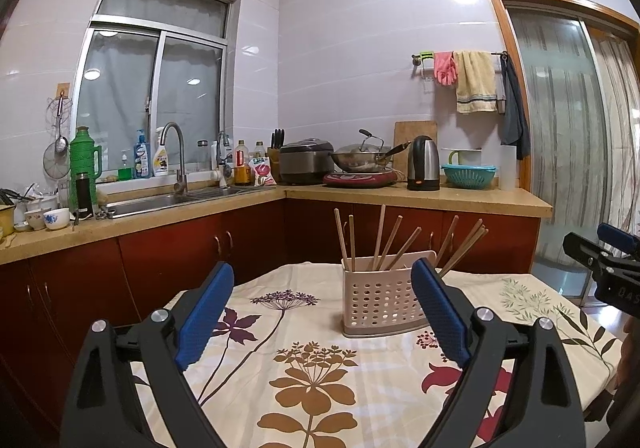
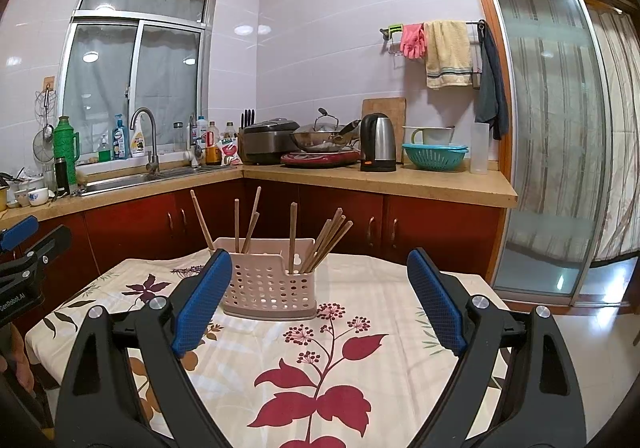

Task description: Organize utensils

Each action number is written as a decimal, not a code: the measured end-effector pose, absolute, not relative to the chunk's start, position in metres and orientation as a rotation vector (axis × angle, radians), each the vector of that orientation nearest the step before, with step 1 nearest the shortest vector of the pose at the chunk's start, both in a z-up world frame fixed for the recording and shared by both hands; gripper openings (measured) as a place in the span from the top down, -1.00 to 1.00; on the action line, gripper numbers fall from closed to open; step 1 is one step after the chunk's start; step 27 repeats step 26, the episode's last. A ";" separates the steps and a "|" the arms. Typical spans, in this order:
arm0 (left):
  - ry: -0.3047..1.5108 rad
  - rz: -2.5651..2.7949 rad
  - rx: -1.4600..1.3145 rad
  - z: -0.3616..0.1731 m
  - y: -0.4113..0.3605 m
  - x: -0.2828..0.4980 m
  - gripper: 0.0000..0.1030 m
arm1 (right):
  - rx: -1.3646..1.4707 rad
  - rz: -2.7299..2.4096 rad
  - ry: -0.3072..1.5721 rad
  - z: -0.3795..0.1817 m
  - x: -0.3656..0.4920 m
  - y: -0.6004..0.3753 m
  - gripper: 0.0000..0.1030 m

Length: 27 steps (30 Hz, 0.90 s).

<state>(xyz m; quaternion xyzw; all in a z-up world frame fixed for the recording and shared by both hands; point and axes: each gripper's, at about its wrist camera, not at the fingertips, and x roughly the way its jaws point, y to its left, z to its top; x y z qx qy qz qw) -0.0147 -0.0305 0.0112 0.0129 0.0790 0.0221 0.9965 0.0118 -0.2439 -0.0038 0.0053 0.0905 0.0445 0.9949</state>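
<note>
While the left gripper (image 1: 322, 280) hung over the flowery table (image 1: 280, 388), its jaws were spread wide — the chopstick holder (image 1: 380, 300) stood ahead, untouched. From the right wrist, the right gripper (image 2: 318, 268) was spread too — chopsticks (image 2: 326, 238) stuck up in the holder.

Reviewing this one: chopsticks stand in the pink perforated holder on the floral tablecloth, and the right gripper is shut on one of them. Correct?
Not quite. The right gripper is open and holds nothing, as the right wrist view shows. The rest stands: the chopsticks stand in the pink perforated holder on the floral tablecloth.
</note>
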 end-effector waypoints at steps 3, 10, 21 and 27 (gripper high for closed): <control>0.160 0.050 0.008 0.012 -0.028 -0.014 -0.76 | 0.011 0.089 0.183 -0.004 0.012 -0.244 -0.69; 0.196 0.076 0.002 0.007 -0.028 -0.010 -0.87 | 0.005 0.093 0.191 -0.004 0.009 -0.244 -0.70; 0.170 0.051 0.001 0.007 -0.026 -0.011 -0.87 | 0.000 0.094 0.197 -0.004 0.009 -0.242 -0.70; 0.185 0.006 -0.013 0.006 -0.022 -0.005 -0.87 | 0.002 0.087 0.205 -0.007 0.012 -0.243 -0.70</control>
